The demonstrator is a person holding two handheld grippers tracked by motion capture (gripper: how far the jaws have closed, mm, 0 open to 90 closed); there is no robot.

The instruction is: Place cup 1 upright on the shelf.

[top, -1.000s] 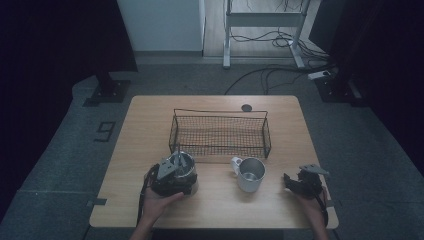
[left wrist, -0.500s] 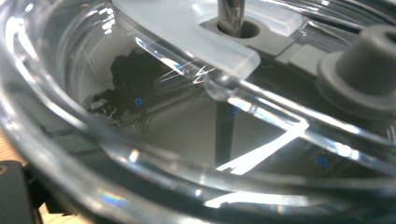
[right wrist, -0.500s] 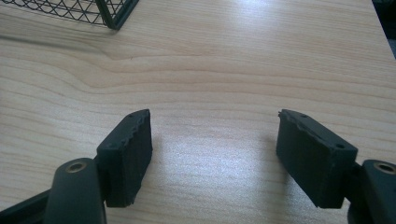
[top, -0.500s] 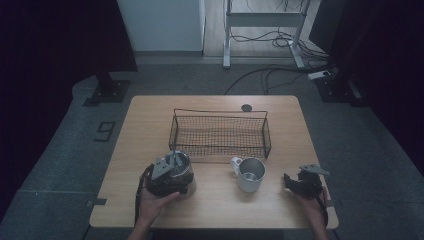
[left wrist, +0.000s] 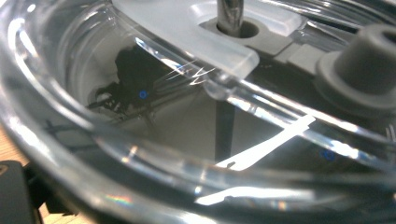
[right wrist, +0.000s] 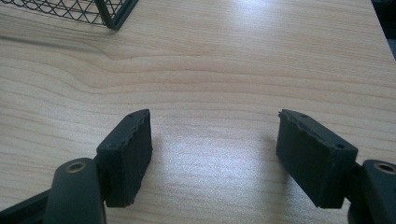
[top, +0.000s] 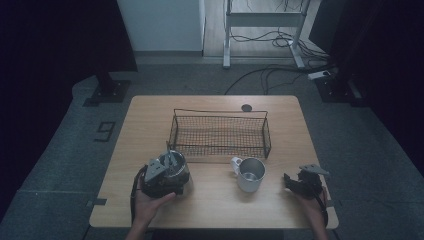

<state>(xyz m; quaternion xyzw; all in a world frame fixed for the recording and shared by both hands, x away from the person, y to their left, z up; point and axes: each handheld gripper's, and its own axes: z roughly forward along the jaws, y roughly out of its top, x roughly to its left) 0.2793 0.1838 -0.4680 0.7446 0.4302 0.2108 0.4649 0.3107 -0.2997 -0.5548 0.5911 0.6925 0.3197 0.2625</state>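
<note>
The left gripper (top: pixel 167 172) sits at the near left of the table (top: pixel 150 120), directly over a clear glass jar (top: pixel 175 170) with a metal rod rising through its lid. In the left gripper view the jar (left wrist: pixel 140 140) presses close against the camera, its curved wall and white lid bar across the frame; the jaws are hidden, so whether they clamp the jar cannot be told. The right gripper (top: pixel 296 182) rests on the near right of the table, well apart from the jar. In the right gripper view its jaws stand apart over bare wood with nothing between them. A metal mug (top: pixel 248 174) stands between the two grippers, just in front of the wire basket (top: pixel 220 132).
</note>
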